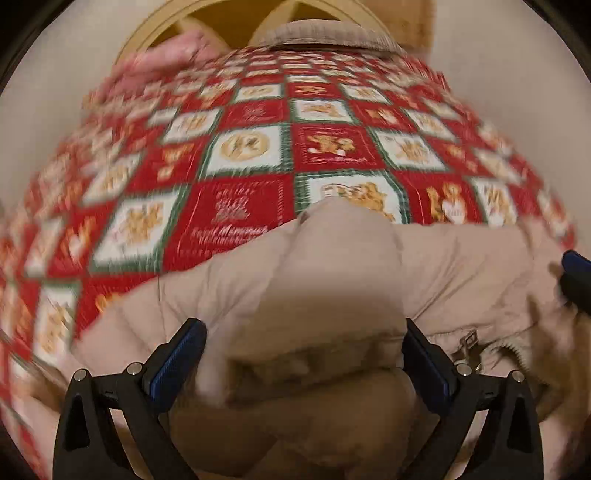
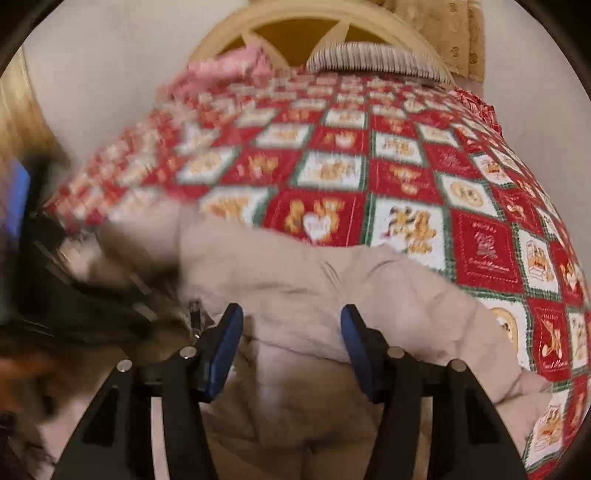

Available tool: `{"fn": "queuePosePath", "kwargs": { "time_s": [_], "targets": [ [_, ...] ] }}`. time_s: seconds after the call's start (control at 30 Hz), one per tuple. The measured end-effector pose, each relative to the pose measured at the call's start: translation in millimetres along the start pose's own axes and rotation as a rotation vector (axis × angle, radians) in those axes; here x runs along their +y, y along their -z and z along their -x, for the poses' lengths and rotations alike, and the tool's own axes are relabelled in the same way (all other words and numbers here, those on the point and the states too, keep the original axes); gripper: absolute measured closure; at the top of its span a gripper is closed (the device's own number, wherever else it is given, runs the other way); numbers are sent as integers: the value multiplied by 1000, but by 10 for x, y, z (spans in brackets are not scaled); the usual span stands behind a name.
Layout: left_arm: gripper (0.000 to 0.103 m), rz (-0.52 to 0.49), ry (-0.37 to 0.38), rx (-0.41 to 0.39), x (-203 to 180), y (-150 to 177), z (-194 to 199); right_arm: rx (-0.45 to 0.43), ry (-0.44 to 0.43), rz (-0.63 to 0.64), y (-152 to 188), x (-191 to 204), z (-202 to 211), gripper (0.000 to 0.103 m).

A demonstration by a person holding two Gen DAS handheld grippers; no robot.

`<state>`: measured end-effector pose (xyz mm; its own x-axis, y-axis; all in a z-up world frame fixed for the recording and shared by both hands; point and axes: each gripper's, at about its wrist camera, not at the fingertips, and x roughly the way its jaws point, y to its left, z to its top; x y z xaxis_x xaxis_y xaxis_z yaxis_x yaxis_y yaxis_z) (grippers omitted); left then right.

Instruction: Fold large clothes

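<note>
- Beige quilted puffer coat (image 1: 332, 266) with a tan furry trim is lying bunched at the near edge of the bed, on top of a red, white and green patchwork quilt (image 1: 258, 147) printed with teddy bears.
- Your left gripper (image 1: 304, 354) is pointing down over a raised hump of the coat; its blue-padded jaws are standing wide apart, with the furry trim and padded cloth sitting between them. Whether the pads are pressing the cloth, you cannot tell from the blur.
- Your right gripper (image 2: 291, 347) is hanging over the coat's other side, seen in the right wrist view (image 2: 314, 280); its jaws are standing partly apart, a fold of padded cloth is lying between and below them, and neither pad is clearly pinching it.
- A metal zip pull (image 1: 467, 339) is showing just beside the left gripper's right finger.
- Each gripper is showing at the edge of the other's view, blurred.
- At the far end of the bed, a pale ribbed pillow (image 2: 373, 59) and a pink crumpled cloth (image 2: 229, 70) are lying against a cream arched headboard (image 2: 295, 22).
- Both views are smeared by motion.
</note>
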<state>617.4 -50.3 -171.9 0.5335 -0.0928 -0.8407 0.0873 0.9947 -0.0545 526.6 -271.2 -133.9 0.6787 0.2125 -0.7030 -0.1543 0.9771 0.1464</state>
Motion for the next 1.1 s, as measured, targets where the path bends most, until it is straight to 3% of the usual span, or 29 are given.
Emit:
{"fn": "queuePosePath", "kwargs": {
  "time_s": [0.07,0.13,0.2,0.23,0.27,0.3,0.37,0.4,0.43,0.57,0.6,0.63,0.67,0.7,0.93,1.1],
  "targets": [
    [1,-12,-15,-5,-50,8,29,-77,5,-74,-136,-73,145,44],
    [1,-20,-37,-23,-93,7,119,-85,41,-119,-236,-100,114,43],
    [1,7,-42,-120,-38,-30,405,-19,70,-112,-261,-78,-73,46],
    [1,35,-18,-215,-14,-66,646,9,97,-93,-231,-57,-157,50],
    [1,57,55,-317,0,-94,894,29,133,-75,-182,-43,-232,52],
    [1,66,123,-365,10,-120,1016,37,137,-80,-118,-61,-286,54],
    [1,73,329,-405,-52,-200,1157,36,119,-104,-33,-154,-325,56],
    [1,64,377,-376,-119,-238,1087,33,115,-111,5,-187,-330,56],
    [1,51,367,-336,-180,-267,985,25,108,-119,35,-212,-315,56],
    [1,59,132,-140,-178,-217,215,-5,126,-157,63,-318,-194,56],
    [1,90,117,-94,-84,-179,67,-11,132,-170,71,-362,-189,56],
    [1,135,150,-39,22,-135,-92,-5,142,-178,84,-401,-206,56],
    [1,173,199,-52,115,-77,-132,5,145,-178,93,-420,-243,56],
    [1,168,200,-70,123,-47,-115,10,138,-184,117,-449,-278,56],
    [1,56,54,-85,-81,28,-162,-2,149,-176,202,-441,-383,56],
    [1,85,86,-95,-3,-21,-83,0,156,-171,224,-449,-429,56]
  ]
}}
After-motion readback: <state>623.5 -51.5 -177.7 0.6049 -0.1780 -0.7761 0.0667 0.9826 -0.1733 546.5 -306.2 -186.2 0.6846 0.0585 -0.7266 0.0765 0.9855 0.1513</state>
